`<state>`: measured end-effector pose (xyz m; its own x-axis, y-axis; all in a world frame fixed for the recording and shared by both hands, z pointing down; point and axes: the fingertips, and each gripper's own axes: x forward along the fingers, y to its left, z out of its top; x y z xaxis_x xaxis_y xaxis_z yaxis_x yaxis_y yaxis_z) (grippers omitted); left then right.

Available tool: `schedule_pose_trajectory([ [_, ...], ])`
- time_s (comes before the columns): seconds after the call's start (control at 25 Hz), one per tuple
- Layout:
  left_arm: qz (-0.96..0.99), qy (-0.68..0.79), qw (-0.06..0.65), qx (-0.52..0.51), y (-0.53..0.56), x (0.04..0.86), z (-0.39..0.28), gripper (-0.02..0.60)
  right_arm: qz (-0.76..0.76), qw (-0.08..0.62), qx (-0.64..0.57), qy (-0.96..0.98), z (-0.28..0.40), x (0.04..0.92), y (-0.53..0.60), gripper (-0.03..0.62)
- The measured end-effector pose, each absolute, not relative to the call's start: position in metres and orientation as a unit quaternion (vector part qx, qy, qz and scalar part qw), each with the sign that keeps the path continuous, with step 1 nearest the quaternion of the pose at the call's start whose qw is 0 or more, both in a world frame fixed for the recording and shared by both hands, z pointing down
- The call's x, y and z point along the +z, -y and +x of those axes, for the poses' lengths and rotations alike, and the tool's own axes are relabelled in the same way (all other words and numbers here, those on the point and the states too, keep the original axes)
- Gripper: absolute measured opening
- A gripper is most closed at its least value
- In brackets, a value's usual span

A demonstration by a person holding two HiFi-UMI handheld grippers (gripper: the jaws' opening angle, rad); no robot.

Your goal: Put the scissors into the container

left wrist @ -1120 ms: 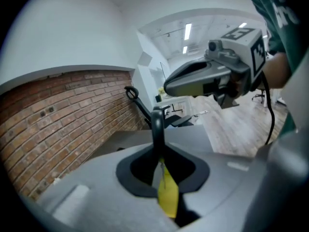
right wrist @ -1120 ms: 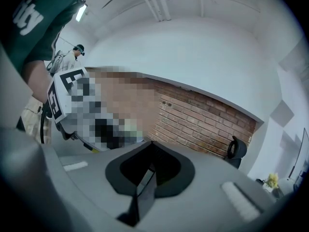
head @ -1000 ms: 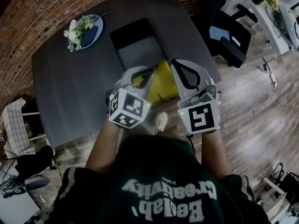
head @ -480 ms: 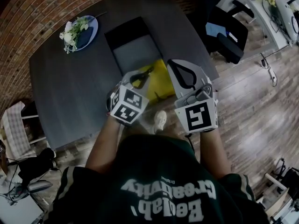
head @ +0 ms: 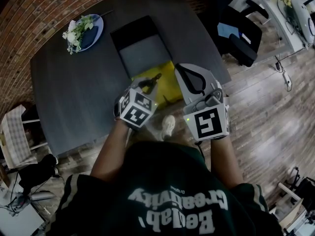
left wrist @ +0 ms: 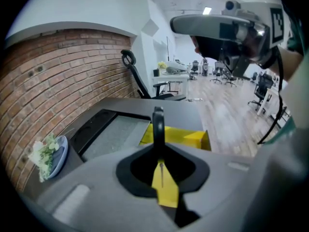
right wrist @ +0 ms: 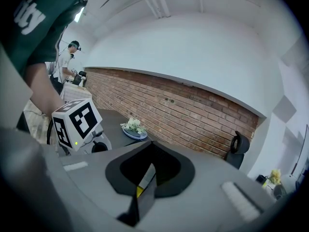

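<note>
A dark tabletop [head: 74,87] stands against a brick wall [head: 44,9], with wooden floor [head: 266,112] to one side. At the tabletop's far corner a blue plate [head: 96,36] carries white flowers [head: 75,32]. In the middle lies a black-rimmed tray [head: 129,33] with a grey inside. A yellow container [head: 172,85] sits just in front of it, at the near edge.

The left tongs [head: 143,81] are closed on the scissors [head: 151,80]. In the left gripper view the black handle loop stands upright past the tips, in front of the container. From the head view the scissors hang over the left part of the container; whether they touch it cannot be told.

The right tongs [head: 183,68] hover beside the left ones, over the right edge of the container. Their jaws stand together with nothing held between them.
</note>
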<state>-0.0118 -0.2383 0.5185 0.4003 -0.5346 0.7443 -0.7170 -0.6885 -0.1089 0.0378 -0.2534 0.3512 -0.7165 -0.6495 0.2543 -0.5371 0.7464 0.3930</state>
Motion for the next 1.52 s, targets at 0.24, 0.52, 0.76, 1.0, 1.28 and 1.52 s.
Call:
schedule_pose_trajectory([
  [0.24,0.825,0.372,0.131,0.404,0.236,0.532,-0.013,0.038,0.322,0.195,-0.148,0.915,0.037,0.353,0.253,0.006],
  [0.52,0.825,0.367,0.14,0.405,0.233,0.544,-0.013,0.038,0.319,0.199,-0.147,0.915,0.034,0.355,0.249,0.006],
  [0.76,0.829,0.368,0.152,0.393,0.233,0.55,-0.013,0.037,0.319,0.203,-0.146,0.914,0.034,0.357,0.247,0.006],
  [1.0,0.832,0.366,0.157,0.386,0.236,0.556,-0.008,0.037,0.319,0.207,-0.145,0.913,0.034,0.361,0.248,0.006],
  [1.28,0.831,0.373,0.163,0.38,0.24,0.561,-0.005,0.037,0.325,0.217,-0.138,0.91,0.042,0.371,0.249,0.006],
  [1.52,0.833,0.371,0.165,0.376,0.243,0.565,-0.005,0.035,0.321,0.22,-0.136,0.911,0.038,0.371,0.251,0.006],
])
